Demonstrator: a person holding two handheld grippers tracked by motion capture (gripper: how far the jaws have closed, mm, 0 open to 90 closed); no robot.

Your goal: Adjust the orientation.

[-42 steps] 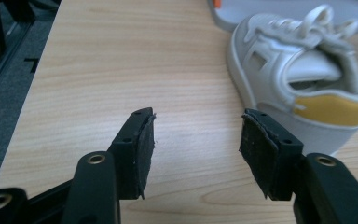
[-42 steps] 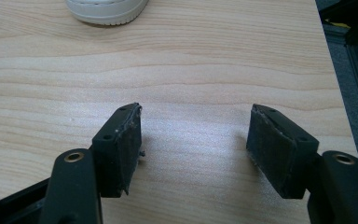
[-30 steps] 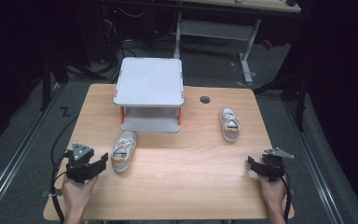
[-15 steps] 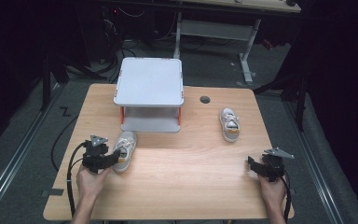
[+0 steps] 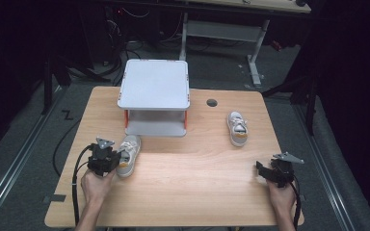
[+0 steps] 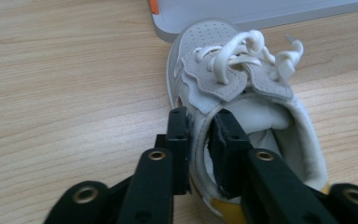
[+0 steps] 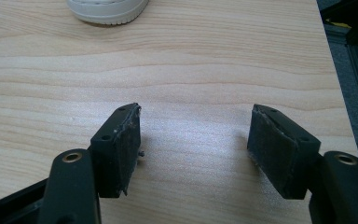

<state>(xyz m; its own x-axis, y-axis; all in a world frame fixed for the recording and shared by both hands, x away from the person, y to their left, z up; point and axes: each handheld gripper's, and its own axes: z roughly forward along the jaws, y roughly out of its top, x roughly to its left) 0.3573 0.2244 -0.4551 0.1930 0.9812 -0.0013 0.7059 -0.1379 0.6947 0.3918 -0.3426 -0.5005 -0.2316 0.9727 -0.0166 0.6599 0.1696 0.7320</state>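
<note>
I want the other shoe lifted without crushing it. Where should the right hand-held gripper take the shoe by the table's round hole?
Probably the shoe's heel collar wall, from above: it stands upright with its opening up, so one jaw can drop inside, one outside.

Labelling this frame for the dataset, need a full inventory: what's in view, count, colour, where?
shoes: 2, white-grey with white laces. Left shoe near the table's front left, just in front of the shelf; right shoe right of the shelf, standing free.
shelf: 1, light grey with orange posts, two levels, at the back middle of the table.
table: 1, light wood; a small dark round hole near its back edge.
desk frame: 1, grey, on the floor behind the table.
left gripper: 1, black, its jaws have just been closing and now pinch the left shoe's side wall at the collar.
right gripper: 1, black, jaws open over bare wood at front right.
hands: 2, left hand and right hand, at the bottom edge of the high view.
</note>
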